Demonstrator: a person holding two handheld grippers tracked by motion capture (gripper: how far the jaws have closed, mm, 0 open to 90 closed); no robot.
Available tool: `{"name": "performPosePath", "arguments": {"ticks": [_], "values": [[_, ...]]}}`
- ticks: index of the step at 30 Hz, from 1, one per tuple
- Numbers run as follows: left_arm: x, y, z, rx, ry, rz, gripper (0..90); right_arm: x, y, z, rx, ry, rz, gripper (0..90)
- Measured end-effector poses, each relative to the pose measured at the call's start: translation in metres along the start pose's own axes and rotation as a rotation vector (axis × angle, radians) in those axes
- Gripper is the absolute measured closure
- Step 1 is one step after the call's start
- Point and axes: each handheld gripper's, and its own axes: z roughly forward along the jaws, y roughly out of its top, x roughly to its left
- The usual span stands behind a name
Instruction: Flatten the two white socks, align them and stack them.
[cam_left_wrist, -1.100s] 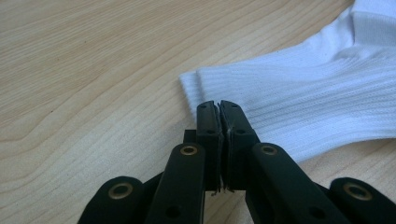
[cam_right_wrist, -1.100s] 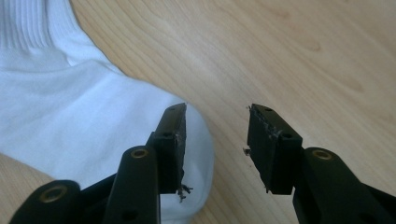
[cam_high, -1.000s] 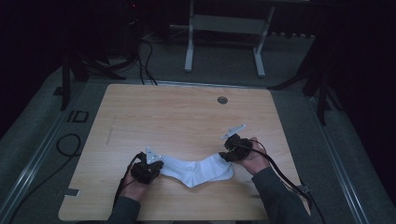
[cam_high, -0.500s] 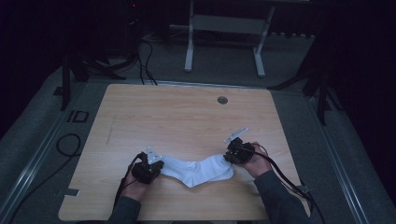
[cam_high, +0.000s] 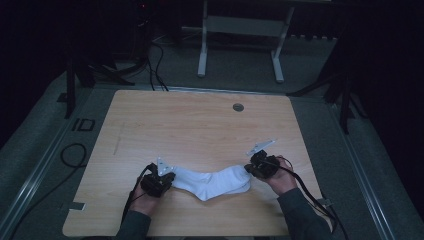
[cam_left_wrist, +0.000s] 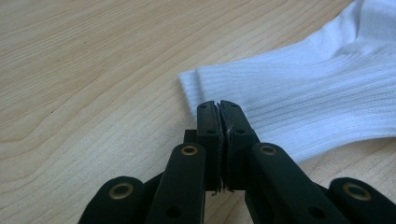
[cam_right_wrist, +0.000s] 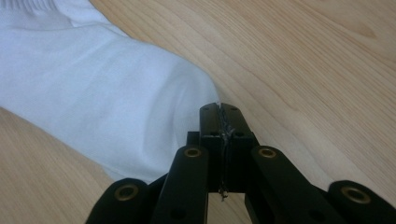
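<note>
on pale wood table (cam_high: 200, 130), white ribbed sock (cam_high: 212, 181) lies seemingly flat.

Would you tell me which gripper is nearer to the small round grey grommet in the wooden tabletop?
Right. The right gripper, at the toe of the white sock, sits just toward the person from the grommet; the left gripper, at its cuff, is farther off leftward.

White sock (cam_high: 212, 181), lower centre of the high view: plain white at the toe (cam_right_wrist: 116, 102), finely ribbed white at the cuff (cam_left_wrist: 299, 93). Surface (cam_high: 200, 125): pale wood with fine straight grain and a small dark round insert (cam_high: 238, 107) near its upper edge. Left tool (cam_high: 170, 181) and right tool (cam_high: 248, 169): black, with brass-coloured rivets (cam_left_wrist: 189, 150); each bears a grey plate (cam_high: 260, 146). Sleeves (cam_high: 132, 227): dark grey-green. Floor (cam_high: 45, 150): grey.
</note>
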Motion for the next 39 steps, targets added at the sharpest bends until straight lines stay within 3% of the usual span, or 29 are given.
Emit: {"name": "performPosePath", "arguments": {"ticks": [12,20,27,30,31,32,39], "values": [[0.001,-0.001,-0.001,0.004,-0.003,-0.004,87.5,-0.007,-0.013,-0.014,-0.032,-0.016,0.038,88.8],[0.000,-0.001,-0.001,0.001,-0.003,-0.007,87.6,-0.010,-0.015,-0.030,-0.094,-0.036,0.052,89.0],[0.000,-0.002,-0.001,0.000,-0.002,-0.011,87.5,-0.006,-0.017,-0.020,-0.075,-0.023,0.033,87.4],[0.001,-0.002,-0.001,-0.007,-0.004,-0.020,87.4,-0.006,-0.018,-0.018,-0.074,-0.014,0.033,76.6],[0.002,-0.002,-0.002,-0.013,-0.010,-0.023,85.2,-0.008,-0.017,-0.021,-0.105,-0.028,0.054,68.1],[0.003,-0.002,-0.002,-0.017,-0.014,-0.030,84.7,-0.010,-0.017,-0.023,-0.116,-0.031,0.063,65.4],[0.003,-0.001,-0.008,-0.066,-0.028,-0.041,83.0,-0.017,-0.020,-0.030,-0.158,-0.058,0.111,57.1]]}}
